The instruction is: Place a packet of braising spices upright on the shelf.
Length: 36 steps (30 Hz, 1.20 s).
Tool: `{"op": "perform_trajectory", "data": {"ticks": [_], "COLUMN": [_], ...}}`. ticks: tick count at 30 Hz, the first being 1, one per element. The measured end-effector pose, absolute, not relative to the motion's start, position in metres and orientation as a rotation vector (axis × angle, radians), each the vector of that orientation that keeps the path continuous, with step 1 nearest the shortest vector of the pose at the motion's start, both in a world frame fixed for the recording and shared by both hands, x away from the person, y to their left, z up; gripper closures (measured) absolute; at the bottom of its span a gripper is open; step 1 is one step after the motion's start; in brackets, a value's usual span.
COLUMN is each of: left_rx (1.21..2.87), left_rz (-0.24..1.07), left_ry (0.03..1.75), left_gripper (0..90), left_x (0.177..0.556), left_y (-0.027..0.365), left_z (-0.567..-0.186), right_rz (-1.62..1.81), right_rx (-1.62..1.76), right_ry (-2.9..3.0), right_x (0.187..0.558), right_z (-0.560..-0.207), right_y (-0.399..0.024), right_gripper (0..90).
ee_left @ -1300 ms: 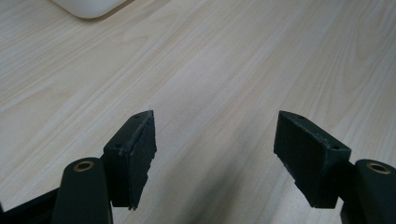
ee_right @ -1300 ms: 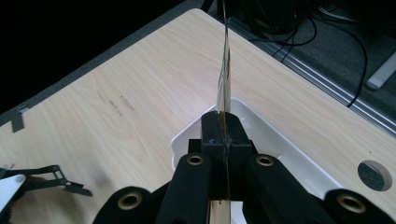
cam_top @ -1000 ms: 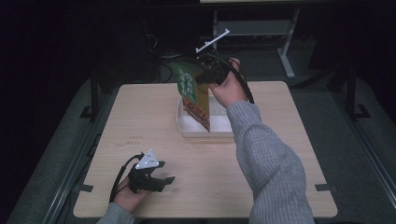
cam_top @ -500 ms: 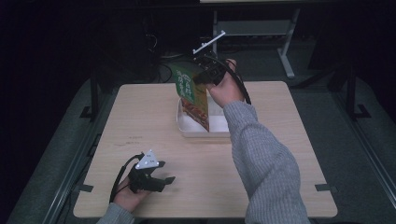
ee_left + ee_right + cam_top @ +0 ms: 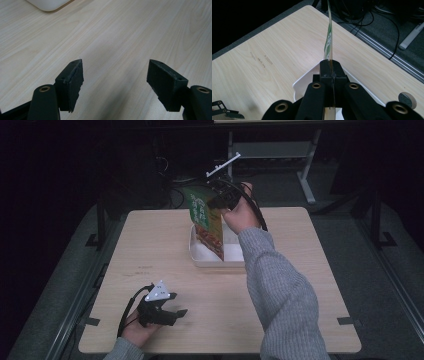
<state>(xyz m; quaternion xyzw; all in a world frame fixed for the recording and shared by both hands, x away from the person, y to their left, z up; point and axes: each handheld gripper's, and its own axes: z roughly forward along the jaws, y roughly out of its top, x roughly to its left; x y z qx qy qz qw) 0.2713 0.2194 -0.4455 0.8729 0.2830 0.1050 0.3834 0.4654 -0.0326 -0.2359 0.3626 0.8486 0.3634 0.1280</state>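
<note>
- From above the near side we look forward and down over the whole table (image 5: 150, 250).
- Riding the left gripper (image 5: 115, 85), we sit close above bare wood, facing the white tray (image 5: 47, 3).
- Riding the right gripper (image 5: 331, 72), we look down across the table; all views share that tray.

right gripper (image 5: 216, 201) | lifted slightly higher and farther over the white tray (image 5: 235, 262) | green snack pouch (image 5: 206, 222) | raised with it, lower edge nearer the tray's rim
</note>
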Motion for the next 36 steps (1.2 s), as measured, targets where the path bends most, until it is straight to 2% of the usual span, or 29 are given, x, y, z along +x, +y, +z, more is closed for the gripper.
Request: {"op": "perform_trajectory", "data": {"ticks": [36], "left_rx": [2.224], "left_rz": [0.27], "left_ry": [0.719], "left_gripper": [28.9], "left_x": [0.271], "left_y": [0.219], "left_z": [-0.445], "right_rz": [1.022], "right_rx": [1.094], "right_ry": [2.508], "right_x": [0.471], "right_z": [-0.258], "right_y": [-0.024], "right_gripper": [89.4]}}
